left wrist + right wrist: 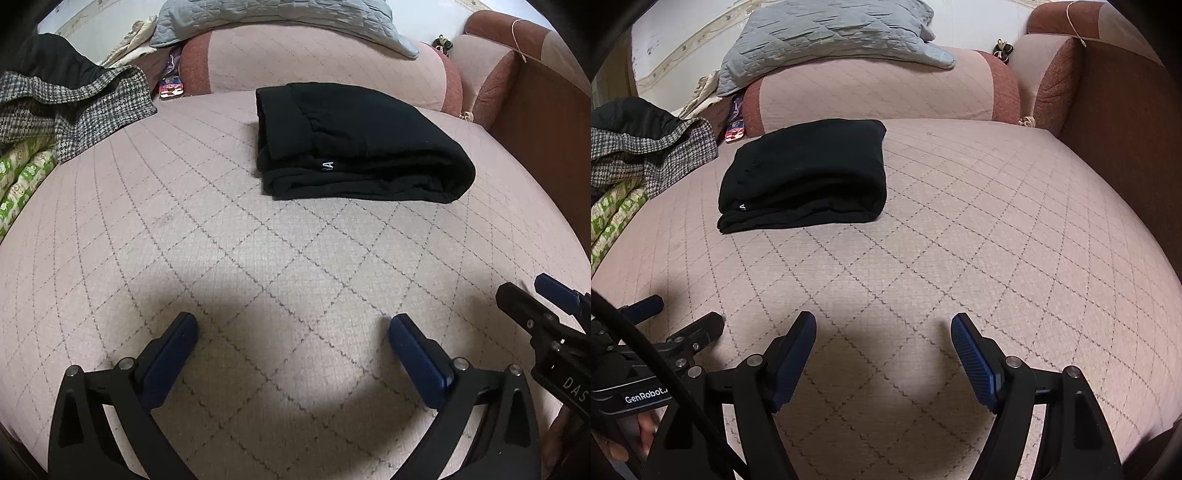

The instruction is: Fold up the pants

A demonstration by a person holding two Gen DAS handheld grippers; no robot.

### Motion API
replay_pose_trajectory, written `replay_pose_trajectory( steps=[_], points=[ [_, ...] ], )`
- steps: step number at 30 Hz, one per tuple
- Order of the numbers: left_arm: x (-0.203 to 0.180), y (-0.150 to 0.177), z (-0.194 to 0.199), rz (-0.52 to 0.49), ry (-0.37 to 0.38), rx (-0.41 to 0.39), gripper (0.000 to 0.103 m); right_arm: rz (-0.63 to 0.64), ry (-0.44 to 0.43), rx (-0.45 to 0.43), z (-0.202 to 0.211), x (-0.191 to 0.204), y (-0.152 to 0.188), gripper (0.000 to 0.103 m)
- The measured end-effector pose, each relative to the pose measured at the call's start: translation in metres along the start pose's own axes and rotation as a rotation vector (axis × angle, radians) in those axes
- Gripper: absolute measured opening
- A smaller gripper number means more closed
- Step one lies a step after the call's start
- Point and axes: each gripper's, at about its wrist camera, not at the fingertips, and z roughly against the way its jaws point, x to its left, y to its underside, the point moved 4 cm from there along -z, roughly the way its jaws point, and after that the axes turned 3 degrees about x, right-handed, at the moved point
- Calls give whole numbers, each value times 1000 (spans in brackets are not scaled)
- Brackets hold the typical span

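The black pants [354,144] lie folded into a compact stack on the pink quilted sofa seat [258,266], with small white lettering on one edge. They also show in the right wrist view [809,173], at the upper left. My left gripper [291,325] is open and empty, held above the seat well in front of the pants. My right gripper [882,325] is open and empty too, to the right of the pants and nearer than them. The right gripper shows at the left view's right edge [546,295]; the left gripper shows at the right view's left edge [683,317].
A houndstooth garment [74,107] and a black one lie at the far left over a green patterned cloth [22,177]. A grey quilted pillow [280,14] rests on the pink backrest [325,62]. A brown wooden armrest [546,122] bounds the right side.
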Motion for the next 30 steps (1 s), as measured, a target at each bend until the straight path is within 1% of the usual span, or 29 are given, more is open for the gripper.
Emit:
replay_pose_trajectory(
  steps=[5,9,14,20,25,30],
  points=[
    [0,-3,-3,23,-12,-7,103,-10,10,5,-2,-3,0,80],
    [-4,-6,-8,1,-48,19,103,-27,27,-9,0,-8,-1,80],
    [-2,-6,-7,9,-29,23,103,-31,36,-20,2,-9,-3,81],
    [3,-4,7,65,-36,-30,103,-28,32,-17,2,-8,-2,81],
    [6,-8,23,71,-54,-83,103,-29,26,-25,2,-7,-2,82],
    [14,-10,31,100,-71,-100,103,0,15,-25,3,2,0,82]
  ],
)
